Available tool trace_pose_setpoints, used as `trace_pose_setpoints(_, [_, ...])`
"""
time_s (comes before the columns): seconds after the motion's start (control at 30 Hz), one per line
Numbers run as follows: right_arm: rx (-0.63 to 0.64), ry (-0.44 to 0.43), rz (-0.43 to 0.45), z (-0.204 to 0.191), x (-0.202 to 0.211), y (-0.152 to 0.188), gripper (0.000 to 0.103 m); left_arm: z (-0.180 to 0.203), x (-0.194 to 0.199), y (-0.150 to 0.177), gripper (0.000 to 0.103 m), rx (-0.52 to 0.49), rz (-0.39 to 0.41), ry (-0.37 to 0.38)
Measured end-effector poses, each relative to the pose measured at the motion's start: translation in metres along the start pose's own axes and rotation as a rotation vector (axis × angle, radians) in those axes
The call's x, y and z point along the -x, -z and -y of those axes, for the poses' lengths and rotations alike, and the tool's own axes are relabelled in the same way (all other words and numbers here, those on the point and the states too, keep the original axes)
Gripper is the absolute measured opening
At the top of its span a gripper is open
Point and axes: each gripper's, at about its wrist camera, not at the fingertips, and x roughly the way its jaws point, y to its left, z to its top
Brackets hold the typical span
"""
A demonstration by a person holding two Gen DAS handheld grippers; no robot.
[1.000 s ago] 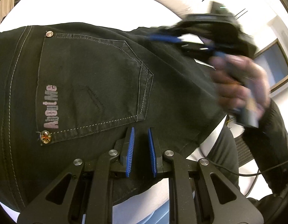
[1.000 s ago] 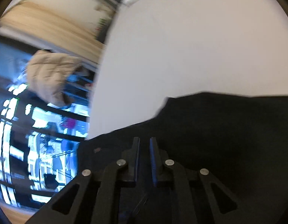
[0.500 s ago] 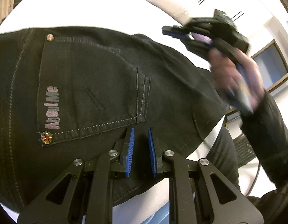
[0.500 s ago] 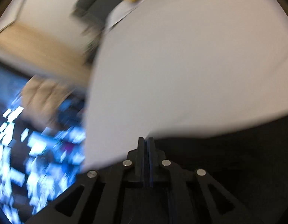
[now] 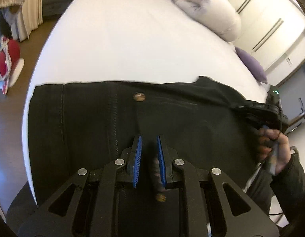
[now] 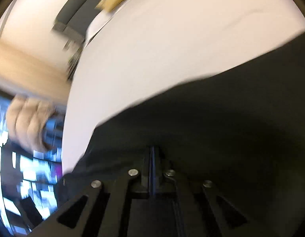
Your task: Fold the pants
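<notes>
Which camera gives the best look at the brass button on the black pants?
The left wrist view. It shows the brass button on the black pants beyond the left gripper, though a little blurred. The right wrist view shows only plain dark cloth around the right gripper, with no button in sight.

Black pants [image 5: 89,118] with a brass-coloured rivet [image 5: 139,96] fill the lower frame on a plain white bed [image 5: 132,39]. Blue ribbed pads [image 5: 138,158] line the black left gripper [image 5: 149,152] — upper right, a pale grey pillow [image 5: 211,13] and a lilac cushion [image 5: 251,63]; far left, something red and white [image 5: 6,63].
</notes>
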Motion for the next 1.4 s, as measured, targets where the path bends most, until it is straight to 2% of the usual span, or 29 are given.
trace_pose_setpoints(0.03, [-0.039,0.021,0.029,0.011,0.009,-0.004,0.0,-0.008,-0.003,-0.002,0.015,0.006,0.004,0.016])
trace_pose_setpoints(0.1, [-0.072,0.086,0.088,0.024,0.031,-0.006,0.0,-0.013,-0.004,-0.003,0.015,-0.012,0.009,-0.002])
trace_pose_setpoints(0.13, [-0.08,0.105,0.101,0.025,0.04,-0.005,0.007,-0.016,-0.005,-0.004,0.015,-0.025,0.013,-0.038])
trace_pose_setpoints(0.17, [-0.09,0.09,0.098,0.023,0.048,-0.002,0.009,-0.018,-0.007,-0.003,0.015,-0.026,0.012,-0.077])
trace_pose_setpoints(0.2, [-0.096,0.038,0.09,0.018,0.052,0.001,0.009,-0.023,-0.008,-0.002,0.015,-0.008,0.013,-0.054])
trace_pose_setpoints(0.23, [-0.091,-0.032,0.076,0.007,0.054,0.008,0.011,-0.029,-0.008,-0.002,0.015,0.028,0.015,-0.032])
trace_pose_setpoints(0.27, [-0.068,-0.091,0.05,-0.005,0.048,0.015,0.016,-0.029,-0.008,-0.001,0.015,0.042,0.013,-0.04])
trace_pose_setpoints(0.33, [0.029,-0.188,-0.043,-0.046,0.025,0.036,0.023,-0.012,-0.005,-0.005,0.015,0.0,0.009,-0.109])
trace_pose_setpoints(0.4, [0.083,-0.261,-0.124,-0.077,-0.002,0.05,0.023,0.015,-0.005,-0.011,0.015,-0.056,0.006,-0.096])
trace_pose_setpoints(0.47, [0.063,-0.287,-0.179,-0.086,-0.028,0.051,0.024,0.037,-0.011,-0.016,0.015,-0.093,-0.005,-0.069])
trace_pose_setpoints(0.5, [0.029,-0.265,-0.206,-0.08,-0.041,0.048,0.024,0.046,-0.017,-0.017,0.015,-0.106,-0.016,-0.067])
trace_pose_setpoints(0.53, [-0.03,-0.232,-0.223,-0.067,-0.05,0.044,0.018,0.053,-0.028,-0.019,0.015,-0.111,-0.039,-0.068])
trace_pose_setpoints(0.57, [-0.08,-0.241,-0.223,-0.059,-0.056,0.04,0.005,0.057,-0.039,-0.019,0.015,-0.113,-0.07,-0.081])
trace_pose_setpoints(0.6, [-0.145,-0.25,-0.207,-0.04,-0.052,0.032,0.004,0.06,-0.052,-0.019,0.015,-0.12,-0.1,-0.109])
trace_pose_setpoints(0.67, [-0.209,-0.214,-0.122,-0.001,-0.029,0.017,0.001,0.061,-0.064,-0.018,0.015,-0.131,-0.099,-0.13])
trace_pose_setpoints(0.83, [-0.366,-0.14,0.12,0.114,0.052,-0.023,0.0,0.051,-0.065,-0.02,0.015,-0.12,-0.111,-0.075])
trace_pose_setpoints(0.97, [-0.403,-0.032,0.292,0.186,0.111,-0.055,0.0,0.043,-0.061,-0.021,0.015,-0.1,-0.102,-0.056])
trace_pose_setpoints(1.07, [-0.471,0.077,0.431,0.227,0.151,-0.068,0.0,0.043,-0.058,-0.019,0.015,-0.116,-0.092,-0.064])
trace_pose_setpoints(1.13, [-0.53,0.098,0.492,0.24,0.177,-0.066,0.004,0.037,-0.045,-0.017,0.015,-0.109,-0.088,-0.058])
trace_pose_setpoints(1.17, [-0.533,0.102,0.503,0.24,0.188,-0.065,0.02,0.037,-0.04,-0.017,0.015,-0.104,-0.087,-0.059])
trace_pose_setpoints(1.23, [-0.464,0.018,0.488,0.21,0.195,-0.051,0.03,0.044,-0.034,-0.018,0.015,-0.092,-0.084,-0.089])
trace_pose_setpoints(1.27, [-0.422,-0.037,0.451,0.203,0.192,-0.045,0.03,0.051,-0.032,-0.019,0.015,-0.099,-0.08,-0.109])
trace_pose_setpoints(1.3, [-0.364,-0.108,0.389,0.179,0.183,-0.032,0.03,0.063,-0.027,-0.02,0.015,-0.116,-0.068,-0.096])
trace_pose_setpoints(1.4, [-0.229,-0.249,0.203,0.11,0.138,0.018,0.03,0.101,-0.02,-0.019,0.015,-0.171,-0.041,-0.015])
